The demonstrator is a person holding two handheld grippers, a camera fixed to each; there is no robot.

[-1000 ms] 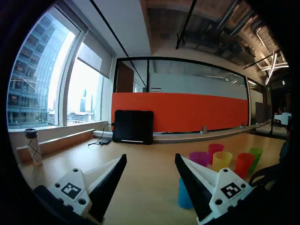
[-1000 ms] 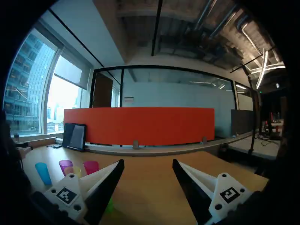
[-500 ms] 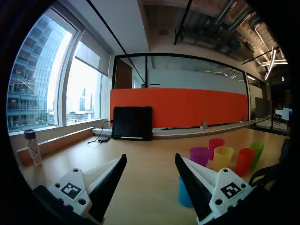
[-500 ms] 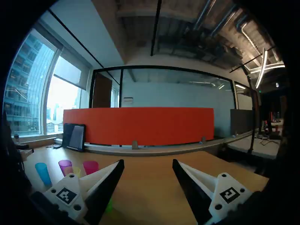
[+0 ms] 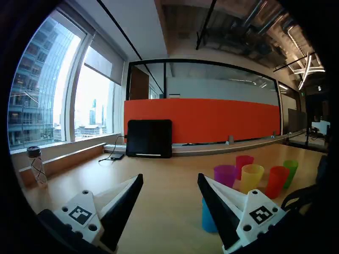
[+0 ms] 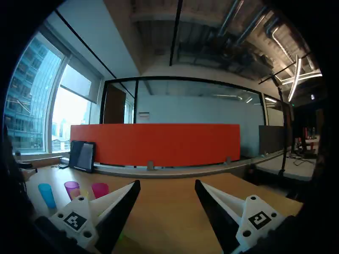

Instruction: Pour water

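Observation:
In the left gripper view my left gripper (image 5: 169, 182) is open above the wooden table (image 5: 169, 199), nothing between its fingers. A blue cup (image 5: 208, 218) stands partly behind its right finger. Past it stand a purple cup (image 5: 224, 175), a pink cup (image 5: 243, 163), a yellow cup (image 5: 251, 177), a red cup (image 5: 276, 180) and a green cup (image 5: 290, 170). A clear water bottle (image 5: 37, 166) with a dark cap stands on the window ledge at far left. In the right gripper view my right gripper (image 6: 167, 188) is open and holds nothing; the blue cup (image 6: 46, 195), purple cup (image 6: 71, 188) and pink cup (image 6: 100, 189) stand to its left.
A black tablet (image 5: 150, 139) leans against the orange partition (image 5: 212, 120) at the table's back edge, with a cable and a small device beside it. Tall windows (image 5: 38, 97) run along the left. More desks (image 6: 292, 163) lie to the right.
Both views have shifted slightly; the cups sit a little higher in the left gripper view and a little lower in the right gripper view. Both grippers stay open.

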